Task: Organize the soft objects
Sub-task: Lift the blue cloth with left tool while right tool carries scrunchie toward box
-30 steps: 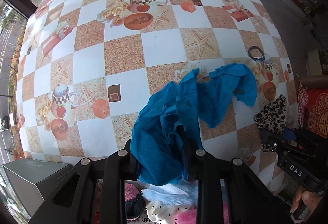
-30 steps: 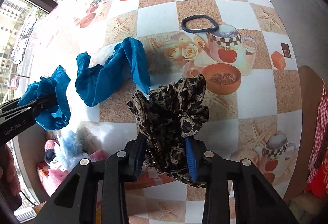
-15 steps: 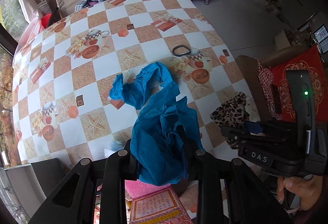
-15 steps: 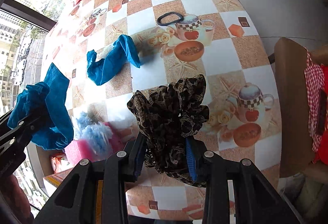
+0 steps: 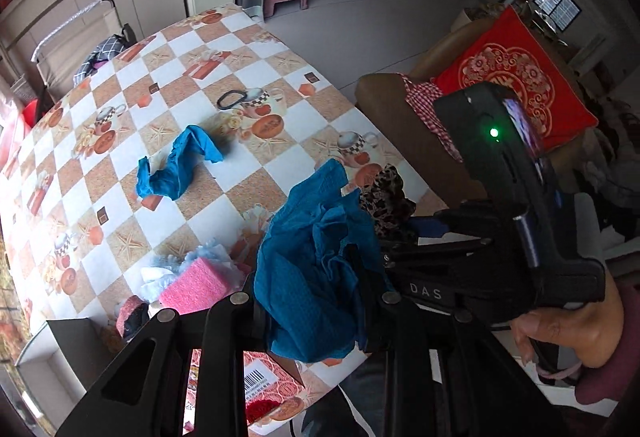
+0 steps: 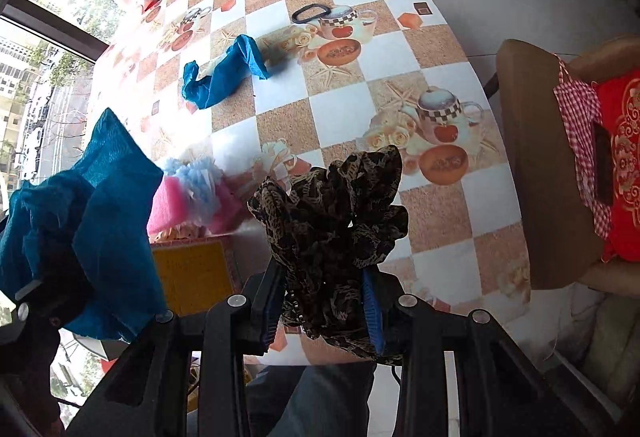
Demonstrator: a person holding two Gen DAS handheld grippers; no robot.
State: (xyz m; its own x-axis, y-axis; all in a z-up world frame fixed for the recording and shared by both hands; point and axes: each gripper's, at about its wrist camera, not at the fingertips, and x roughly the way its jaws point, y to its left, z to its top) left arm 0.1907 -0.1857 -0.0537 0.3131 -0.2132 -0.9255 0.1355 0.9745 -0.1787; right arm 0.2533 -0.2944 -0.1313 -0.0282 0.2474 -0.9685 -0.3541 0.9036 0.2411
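Checkered surface [image 6: 344,109] below; left gripper [image 5: 316,301] clamps crumpled blue cloth [image 5: 312,277], right gripper [image 6: 320,301] clamps leopard-print scrunchie [image 6: 332,229]; both likely need carrying to the box.

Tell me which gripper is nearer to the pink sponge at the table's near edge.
Left. The left gripper, holding a blue cloth, hangs beside the pink sponge; the right gripper sits farther right.

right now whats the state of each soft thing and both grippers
left gripper: shut on blue cloth, lifted
right gripper: shut on leopard scrunchie, lifted
second blue cloth: crumpled, loose on tablecloth
pink sponge: piled with fluffy blue item
black hair band: flat on tablecloth
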